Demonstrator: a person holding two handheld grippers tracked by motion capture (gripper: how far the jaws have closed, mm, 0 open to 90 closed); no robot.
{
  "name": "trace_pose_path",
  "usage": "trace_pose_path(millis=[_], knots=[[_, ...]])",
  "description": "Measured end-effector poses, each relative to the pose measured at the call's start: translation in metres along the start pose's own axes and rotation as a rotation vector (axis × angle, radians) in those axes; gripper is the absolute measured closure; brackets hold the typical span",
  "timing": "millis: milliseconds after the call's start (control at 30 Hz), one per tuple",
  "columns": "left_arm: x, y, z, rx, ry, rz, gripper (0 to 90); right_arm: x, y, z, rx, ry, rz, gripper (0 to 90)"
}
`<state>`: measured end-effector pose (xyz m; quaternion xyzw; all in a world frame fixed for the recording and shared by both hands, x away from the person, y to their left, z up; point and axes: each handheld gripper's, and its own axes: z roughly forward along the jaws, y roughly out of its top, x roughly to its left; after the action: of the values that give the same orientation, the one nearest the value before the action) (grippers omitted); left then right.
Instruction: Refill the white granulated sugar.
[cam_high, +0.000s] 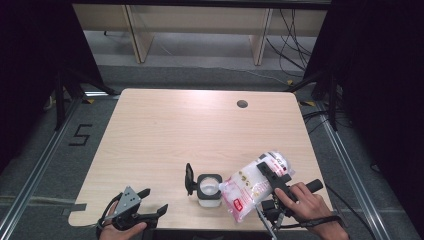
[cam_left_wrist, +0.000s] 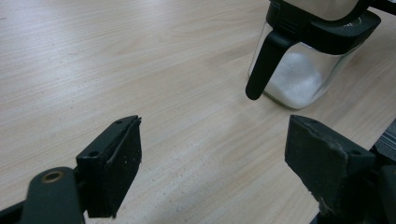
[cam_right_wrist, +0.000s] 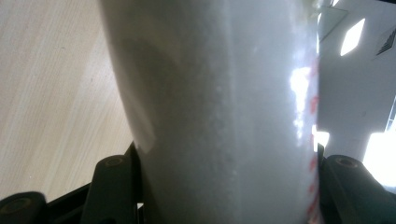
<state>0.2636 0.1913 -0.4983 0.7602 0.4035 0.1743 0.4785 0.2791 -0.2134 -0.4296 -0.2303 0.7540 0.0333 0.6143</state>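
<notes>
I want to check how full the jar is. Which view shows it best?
The left gripper view: the jar is close, its white grains visible through clear glass. The high view shows it small; the right gripper view shows the bag.

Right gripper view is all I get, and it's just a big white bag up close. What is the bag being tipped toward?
Observer: A small clear glass jar with a black flip lid. The clear plastic bag of white grains leans down with its low corner at the jar's open top.
Operator: Is there anything in the jar already?
Observer: Yes, the left gripper view shows white grains lying in its bottom part.
Operator: What is the other gripper doing?
Observer: The left gripper sits near the table's front edge, left of the jar, jaws open with nothing between them.
Operator: Is my gripper really holding the bag?
Observer: Yes, the right gripper is clamped across the bag's upper half.
</notes>
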Motion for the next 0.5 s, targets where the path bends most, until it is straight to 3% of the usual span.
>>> trace_pose_path(millis=[133, 167, 200, 233, 300, 367, 433, 500], knots=[[-0.0004, 0.0005, 0.0001, -0.003, 0.0, -0.001, 18.3, -0.0019, -0.0002, -0.0017, 0.019, 0.023, -0.013, 44.2], [-0.0005, -0.0002, 0.0002, 0.0, -0.001, -0.001, 18.3, -0.0025, -0.0003, -0.0012, 0.005, -0.007, -0.018, 44.2], [-0.0002, -0.0001, 0.0001, 0.001, 0.0, -0.001, 18.3, -0.0029, -0.0009, -0.0014, 0.0, -0.004, -0.025, 44.2], [0.0018, 0.0008, 0.0001, 0.003, -0.004, 0.027, 18.3, -0.003, -0.0011, -0.0016, -0.001, -0.004, -0.027, 44.2], [-0.0001, 0.0006, 0.0013, -0.006, -0.002, -0.003, 18.3, -0.003, -0.0013, -0.0016, 0.003, 0.005, -0.028, 44.2], [0.0, 0.0002, 0.0006, -0.002, -0.004, 0.011, 18.3, -0.0029, -0.0007, -0.0013, 0.013, 0.016, -0.034, 44.2], [0.0022, 0.0011, 0.0002, 0.003, -0.003, 0.026, 18.3, 0.0, -0.0007, -0.0006, 0.005, 0.008, -0.001, 44.2], [-0.0002, 0.0005, 0.0008, -0.004, 0.002, -0.008, 18.3, -0.0018, -0.0002, -0.0005, -0.004, 0.002, -0.022, 44.2]])
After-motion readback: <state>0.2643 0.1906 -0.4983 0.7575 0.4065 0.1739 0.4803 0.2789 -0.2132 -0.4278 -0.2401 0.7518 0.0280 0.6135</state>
